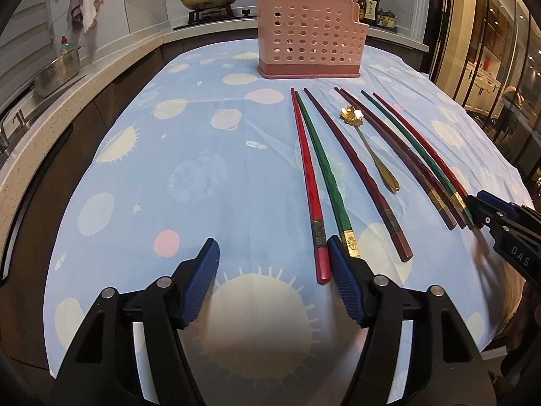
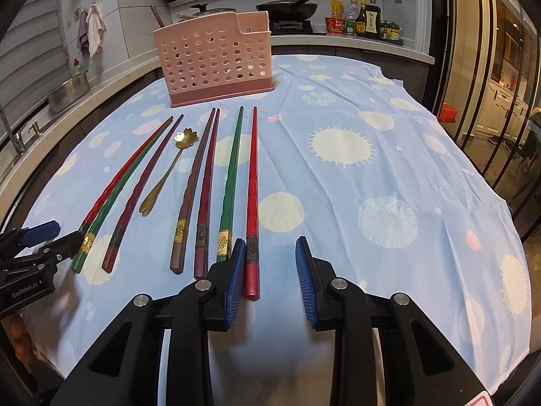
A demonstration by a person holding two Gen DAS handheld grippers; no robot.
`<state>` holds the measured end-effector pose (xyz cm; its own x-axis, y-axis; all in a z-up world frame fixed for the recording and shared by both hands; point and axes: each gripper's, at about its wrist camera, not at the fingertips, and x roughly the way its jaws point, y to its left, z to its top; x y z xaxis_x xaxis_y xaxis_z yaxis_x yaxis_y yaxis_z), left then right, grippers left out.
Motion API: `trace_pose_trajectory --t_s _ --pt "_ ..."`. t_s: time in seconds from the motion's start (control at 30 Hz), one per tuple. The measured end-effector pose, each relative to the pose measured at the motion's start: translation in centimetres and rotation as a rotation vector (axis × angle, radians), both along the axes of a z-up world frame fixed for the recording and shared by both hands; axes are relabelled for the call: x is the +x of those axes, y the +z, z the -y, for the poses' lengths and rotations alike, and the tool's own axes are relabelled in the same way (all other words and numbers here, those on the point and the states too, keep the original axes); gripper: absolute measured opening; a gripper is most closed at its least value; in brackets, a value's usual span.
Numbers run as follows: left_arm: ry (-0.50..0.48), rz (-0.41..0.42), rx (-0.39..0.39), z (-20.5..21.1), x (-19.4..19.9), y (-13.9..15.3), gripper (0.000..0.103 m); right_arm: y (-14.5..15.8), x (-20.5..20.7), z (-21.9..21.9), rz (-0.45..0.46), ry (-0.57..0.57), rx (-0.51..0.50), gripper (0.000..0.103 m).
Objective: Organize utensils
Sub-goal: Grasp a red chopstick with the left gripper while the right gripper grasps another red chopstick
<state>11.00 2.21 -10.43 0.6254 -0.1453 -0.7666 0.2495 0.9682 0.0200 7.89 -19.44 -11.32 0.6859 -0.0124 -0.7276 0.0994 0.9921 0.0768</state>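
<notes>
Left wrist view: left gripper [image 1: 272, 253] jaws wide apart, empty, low over blue planet-print cloth [image 1: 189, 176]; red chopstick [image 1: 309, 196] butt end just beside its right pad. Right gripper [image 2: 270, 253] jaws apart, empty, left pad beside another red chopstick [image 2: 252, 203]. Seven chopsticks and gold flower-handled spoon [image 2: 165, 172] lie flat before pink perforated plastic utensil holder [image 2: 216, 64].

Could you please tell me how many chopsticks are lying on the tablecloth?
7. Three lie left of the gold spoon: red, green, maroon. Four lie right of it: brown, maroon, green, red.
</notes>
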Motion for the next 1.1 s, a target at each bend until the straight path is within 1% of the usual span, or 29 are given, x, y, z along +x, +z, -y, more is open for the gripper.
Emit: trace_pose_trajectory --t_s 0.03,0.07,0.17,0.2,0.23,0.3,0.37,0.5,0.67,0.8,0.87,1.1 --pt "-0.006 0.001 -0.003 0.1 0.0 0.0 0.052 0.0 0.0 0.0 0.000 0.004 0.002 0.022" --pt "-0.014 0.002 -0.008 0.1 0.0 0.1 0.049 0.1 -0.1 0.0 0.001 0.010 0.004 0.016" --pt "-0.029 -0.001 -0.022 0.2 0.0 0.2 0.030 0.1 -0.3 -0.2 0.003 0.023 0.000 0.007" --pt "-0.030 -0.003 -0.029 0.1 -0.1 0.2 0.027 0.1 -0.4 -0.2 0.005 0.023 0.001 0.007" --pt "-0.033 -0.008 -0.042 -0.1 -0.1 0.2 0.020 0.1 -0.4 -0.2 0.005 0.024 0.002 0.007" --pt "-0.032 -0.019 -0.064 -0.5 0.1 0.2 0.012 0.1 -0.6 -0.1 0.007 0.024 0.006 0.007" --pt "-0.030 -0.030 -0.082 -0.9 0.2 0.3 0.008 0.2 -0.7 0.0 0.007 0.024 0.010 0.007" --pt "-0.026 -0.047 -0.117 -1.5 0.1 0.6 0.007 0.7 -1.2 0.2 0.016 0.025 0.018 0.007" --pt "-0.024 -0.030 -0.119 -1.8 -0.5 1.4 0.007 2.2 -2.0 0.5 0.051 0.023 0.028 0.007" --pt "-0.026 -0.009 -0.128 -1.9 -1.1 2.5 0.007 3.9 -2.5 1.0 0.090 0.028 0.065 0.007" --pt "-0.029 0.011 -0.135 -1.9 -1.4 3.4 0.007 5.0 -2.8 1.2 0.117 0.030 0.071 0.007" --pt "-0.054 0.126 -0.157 -1.8 -1.9 7.9 0.007 9.1 -3.0 2.0 0.214 0.046 0.081 0.007"
